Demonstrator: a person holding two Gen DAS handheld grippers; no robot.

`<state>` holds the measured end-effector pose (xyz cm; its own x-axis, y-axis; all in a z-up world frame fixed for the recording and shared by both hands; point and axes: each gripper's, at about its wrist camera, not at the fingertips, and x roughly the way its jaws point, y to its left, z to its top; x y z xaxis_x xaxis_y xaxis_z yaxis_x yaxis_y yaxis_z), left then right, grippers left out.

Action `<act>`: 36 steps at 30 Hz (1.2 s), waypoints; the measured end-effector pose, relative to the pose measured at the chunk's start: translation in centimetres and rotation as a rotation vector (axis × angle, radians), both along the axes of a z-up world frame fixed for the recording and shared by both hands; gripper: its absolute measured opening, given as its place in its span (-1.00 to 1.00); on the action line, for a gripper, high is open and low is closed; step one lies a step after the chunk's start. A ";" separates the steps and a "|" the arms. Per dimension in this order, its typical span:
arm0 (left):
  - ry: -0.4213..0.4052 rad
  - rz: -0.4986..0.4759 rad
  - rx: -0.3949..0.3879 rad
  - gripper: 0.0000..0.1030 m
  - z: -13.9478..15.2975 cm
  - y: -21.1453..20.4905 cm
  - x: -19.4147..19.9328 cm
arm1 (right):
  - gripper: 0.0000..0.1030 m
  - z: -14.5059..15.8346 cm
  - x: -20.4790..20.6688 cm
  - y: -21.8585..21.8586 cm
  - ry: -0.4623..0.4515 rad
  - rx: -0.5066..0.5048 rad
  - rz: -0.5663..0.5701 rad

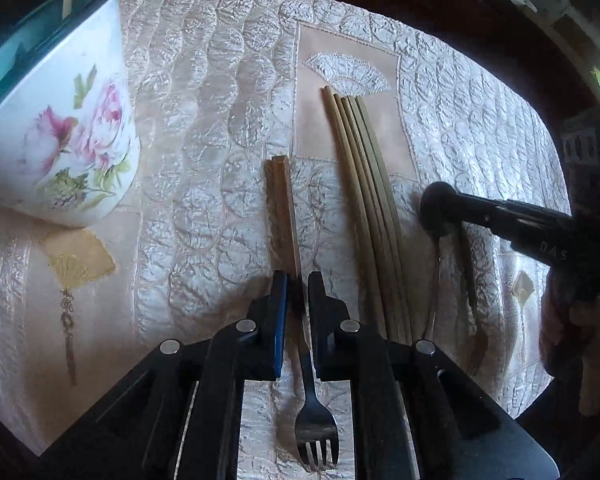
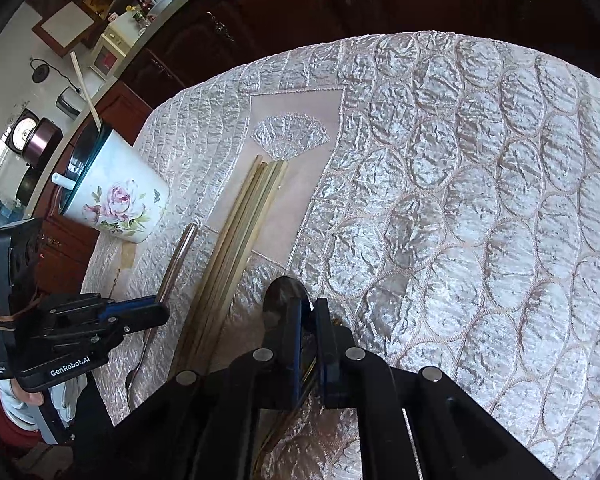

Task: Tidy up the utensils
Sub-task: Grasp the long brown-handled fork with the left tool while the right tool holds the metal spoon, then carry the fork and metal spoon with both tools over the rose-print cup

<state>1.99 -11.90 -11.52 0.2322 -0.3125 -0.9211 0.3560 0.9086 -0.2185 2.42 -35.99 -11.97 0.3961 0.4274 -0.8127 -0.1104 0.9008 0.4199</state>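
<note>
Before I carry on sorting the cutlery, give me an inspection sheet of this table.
Surface: quilted cloth covers the table, lying flat.
Job's things: chopsticks bundled on the cloth; fork, tines toward the camera; spoon; floral pot at the left with one stick standing in it.
Clutter: nothing seen.
Grippers: left gripper, fingers shut on the fork handle; right gripper, fingers shut on the spoon.
Cables: nothing seen on the table.
Surroundings: dark wood cabinets behind the table.
</note>
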 end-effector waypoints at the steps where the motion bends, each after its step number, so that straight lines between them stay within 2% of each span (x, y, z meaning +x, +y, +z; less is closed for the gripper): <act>1: -0.022 0.007 0.002 -0.68 0.3 0.0 0.3 | -0.88 0.0 0.0 0.0 -0.004 -0.001 0.003; 4: -0.062 0.018 0.034 -0.40 1.2 -0.8 2.3 | -0.85 0.0 0.3 0.2 -0.008 -0.002 0.005; 8: -0.083 0.021 0.088 -0.39 0.7 -2.9 4.1 | -0.83 -0.2 0.9 0.3 -0.008 0.008 -0.001; 11: -0.069 0.023 0.112 -0.40 -0.3 -3.9 4.9 | -0.83 -0.2 1.2 0.6 -0.018 0.003 0.005; 12: -0.077 0.025 0.105 -0.47 -0.4 -4.0 5.0 | -0.83 -0.1 1.2 0.8 -0.023 -0.005 0.010; 13: -0.083 0.019 0.102 -0.73 -0.4 -4.1 5.1 | -0.86 0.0 1.2 1.1 -0.031 -0.018 0.016; 14: -0.080 0.009 0.095 -0.80 -0.3 -4.0 5.1 | -0.88 0.1 1.1 1.4 -0.038 -0.028 0.022; 16: -0.057 0.008 0.043 -0.82 0.1 -3.4 5.3 | -0.93 0.6 0.8 2.0 -0.058 -0.045 0.028; 21: -0.112 0.003 -0.015 -0.82 3.5 -0.6 3.9 | -0.95 2.8 -0.4 2.9 -0.127 -0.073 0.041; 28: -0.216 -0.035 -0.123 -0.82 10.1 2.9 -0.7 | -0.95 6.8 -2.0 3.9 -0.211 -0.104 0.053; 36: -0.287 -0.030 -0.181 -0.82 14.2 6.7 -4.9 | -0.95 11.2 -4.6 5.6 -0.310 -0.136 0.066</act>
<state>-2.92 -5.18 2.69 0.4620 -0.4752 -0.7488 0.4521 0.8526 -0.2621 -2.15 -30.41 -0.79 0.6085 0.3561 -0.7092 -0.2739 0.9330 0.2334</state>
